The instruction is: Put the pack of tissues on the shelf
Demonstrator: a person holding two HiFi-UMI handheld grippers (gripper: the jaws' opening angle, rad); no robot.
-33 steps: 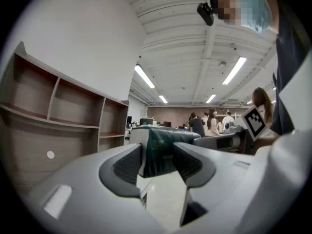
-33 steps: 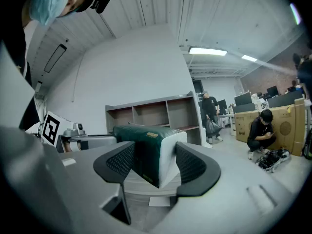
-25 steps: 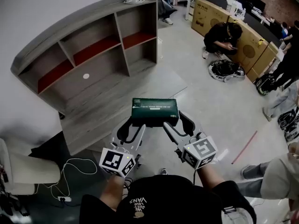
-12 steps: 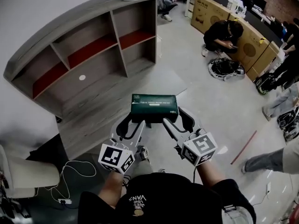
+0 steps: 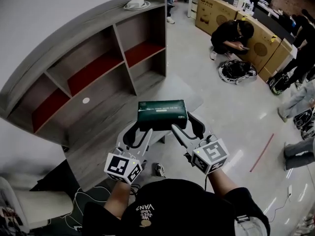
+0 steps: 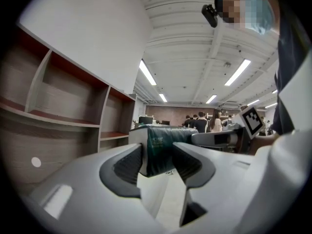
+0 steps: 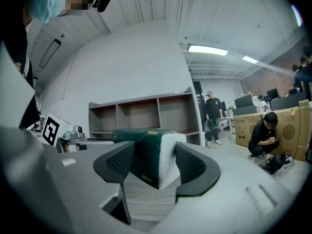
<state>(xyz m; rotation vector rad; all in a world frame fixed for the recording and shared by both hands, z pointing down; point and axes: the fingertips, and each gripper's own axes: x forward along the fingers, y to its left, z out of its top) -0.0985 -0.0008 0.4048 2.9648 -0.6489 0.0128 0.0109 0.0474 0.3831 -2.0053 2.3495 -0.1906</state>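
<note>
A dark green pack of tissues (image 5: pixel 162 112) with white ends is held in the air between both grippers. My left gripper (image 5: pixel 145 131) is shut on its left end (image 6: pixel 158 147), and my right gripper (image 5: pixel 178 129) is shut on its right end (image 7: pixel 153 157). The wooden shelf (image 5: pixel 93 63) stands ahead and to the left, with grey boards, red-lined upper compartments and a low wooden platform (image 5: pixel 123 117) in front. The pack hangs above the platform's near right part, short of the shelf's compartments (image 7: pixel 146 113).
A white object (image 5: pixel 136 4) lies on the shelf's top at its right end. A person crouches (image 5: pixel 231 33) by cardboard boxes (image 5: pixel 236 21) at the back right, with bags (image 5: pixel 236 73) on the floor. Another person stands (image 7: pixel 212 116) past the shelf. A white chair (image 5: pixel 34 213) and cables sit at the lower left.
The view has drawn closer to the shelf, which now looms larger at the left. Both grippers keep the same hold on the pack of tissues. People at the right edge have shifted.
</note>
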